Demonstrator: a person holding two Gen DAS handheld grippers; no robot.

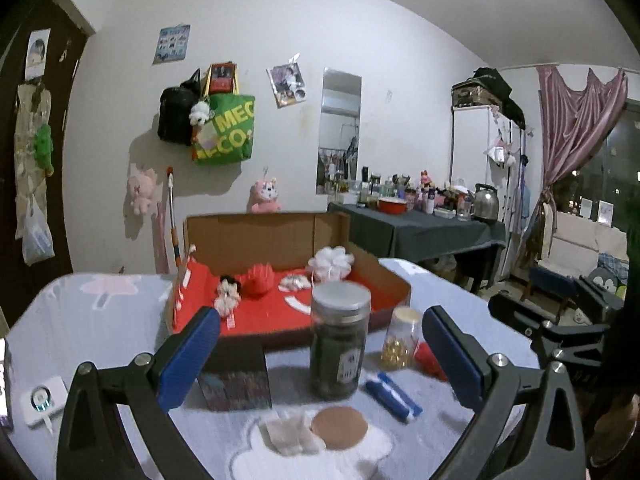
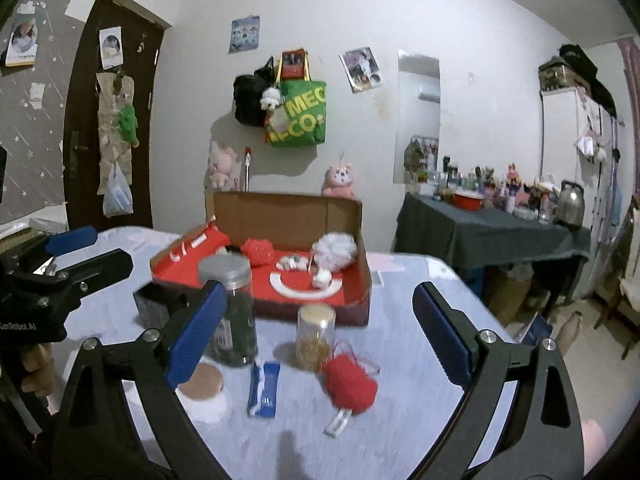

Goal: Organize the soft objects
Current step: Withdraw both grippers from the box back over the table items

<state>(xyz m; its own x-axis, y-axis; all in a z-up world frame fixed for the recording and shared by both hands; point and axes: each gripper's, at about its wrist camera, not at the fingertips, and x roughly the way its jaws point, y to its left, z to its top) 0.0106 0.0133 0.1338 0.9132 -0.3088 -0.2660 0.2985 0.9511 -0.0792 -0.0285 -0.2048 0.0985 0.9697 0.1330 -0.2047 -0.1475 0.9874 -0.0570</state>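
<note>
The counter (image 2: pixel 400 360) wears a pale blue cloth with faint pink and white shapes. On it a brown cardboard box (image 2: pixel 288 208) is lined in red with white curved marks, and holds a red knitted ball (image 2: pixel 258 252) and a white mesh puff (image 2: pixel 334 250). Another red knitted ball (image 2: pixel 351 378) lies in front, beside a blue and white packet (image 2: pixel 264 388). A dark jar (image 2: pixel 234 312) has a grey lid; a clear bottle (image 2: pixel 315 334) shows golden contents. Both grippers have blue pads on black frames: the left gripper (image 1: pixel 320 360) and the right gripper (image 2: pixel 320 344).

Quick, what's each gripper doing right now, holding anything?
Left gripper: open, holding nothing.
Right gripper: open, holding nothing.
</note>
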